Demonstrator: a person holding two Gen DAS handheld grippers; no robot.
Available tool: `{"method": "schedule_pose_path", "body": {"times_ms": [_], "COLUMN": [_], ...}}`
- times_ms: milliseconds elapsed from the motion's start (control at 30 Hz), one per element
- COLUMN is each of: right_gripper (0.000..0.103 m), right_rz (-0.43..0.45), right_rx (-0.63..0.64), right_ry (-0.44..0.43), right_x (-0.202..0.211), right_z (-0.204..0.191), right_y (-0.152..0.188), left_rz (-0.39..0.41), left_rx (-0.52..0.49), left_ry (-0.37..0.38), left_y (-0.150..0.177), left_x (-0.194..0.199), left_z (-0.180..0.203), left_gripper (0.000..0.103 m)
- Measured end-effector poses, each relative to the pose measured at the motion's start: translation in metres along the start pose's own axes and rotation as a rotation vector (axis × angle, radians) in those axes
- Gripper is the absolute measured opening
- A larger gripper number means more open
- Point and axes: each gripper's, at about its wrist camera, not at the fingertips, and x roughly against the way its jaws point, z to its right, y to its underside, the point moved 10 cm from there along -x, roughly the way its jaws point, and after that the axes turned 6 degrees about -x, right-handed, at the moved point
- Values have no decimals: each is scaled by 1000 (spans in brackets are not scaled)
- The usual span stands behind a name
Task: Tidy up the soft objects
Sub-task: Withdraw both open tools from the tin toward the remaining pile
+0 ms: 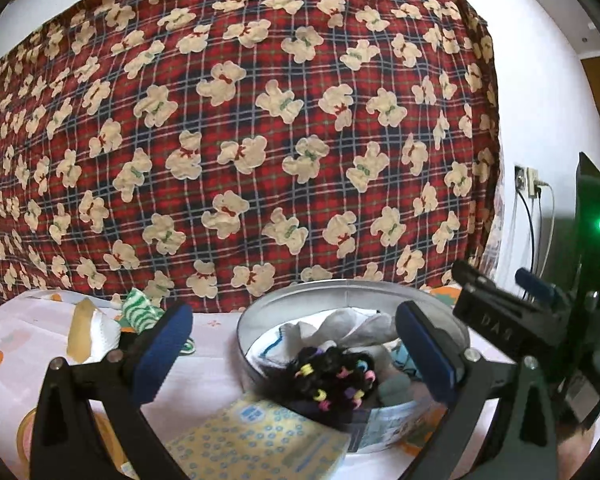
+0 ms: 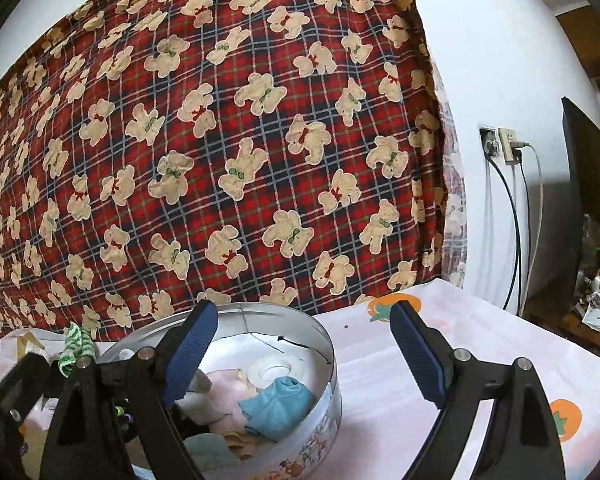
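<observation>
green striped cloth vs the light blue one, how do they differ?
Green striped cloth has white and green stripes; light blue cloth is plain. The striped one lies outside on the table, left of the round tin; the blue one sits inside the tin among other soft items. Both are small, crumpled fabric pieces, neither held by tongs.

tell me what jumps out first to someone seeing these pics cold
The red plaid blanket with cream teddy bears fills the whole backdrop. In front of it, on the table, a round metal tin holds soft cloths, with a black hairpiece dotted with bright hair ties at its near edge. Both grippers, left and right, hang open over it.
</observation>
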Motion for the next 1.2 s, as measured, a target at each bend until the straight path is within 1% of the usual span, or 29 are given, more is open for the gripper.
{"method": "schedule_pose_path", "body": {"times_ms": [100, 167, 233, 333, 533, 733, 900, 1033, 1200], "right_gripper": [90, 90, 90, 90, 90, 90, 90, 90, 90], "right_rz": [34, 71, 104, 126, 78, 80, 89, 101, 76], "right_rx": [-10, -22, -20, -35, -105, -148, -119, -83, -74], "right_ry": [14, 27, 52, 77, 107, 129, 117, 100, 56], "right_x": [9, 17, 24, 33, 43, 59, 71, 82, 95], "right_z": [2, 4, 6, 10, 21, 26, 13, -3, -25], "right_y": [-3, -7, -10, -13, -5, 0, 3, 5, 15], "left_rz": [22, 29, 40, 73, 95, 104, 115, 101, 86], "left_rx": [-26, -76, -101, -106, -102, -103, -83, -66, -56], "left_ry": [-10, -23, -16, -2, -16, -19, -18, -22, -26], "left_y": [2, 4, 3, 0, -1, 0, 3, 7, 14], "left_x": [5, 8, 12, 22, 35, 47, 60, 66, 75], "left_z": [2, 6, 11, 11, 1, -10, -27, -43, -65], "left_gripper": [103, 103, 103, 103, 103, 103, 103, 103, 103]}}
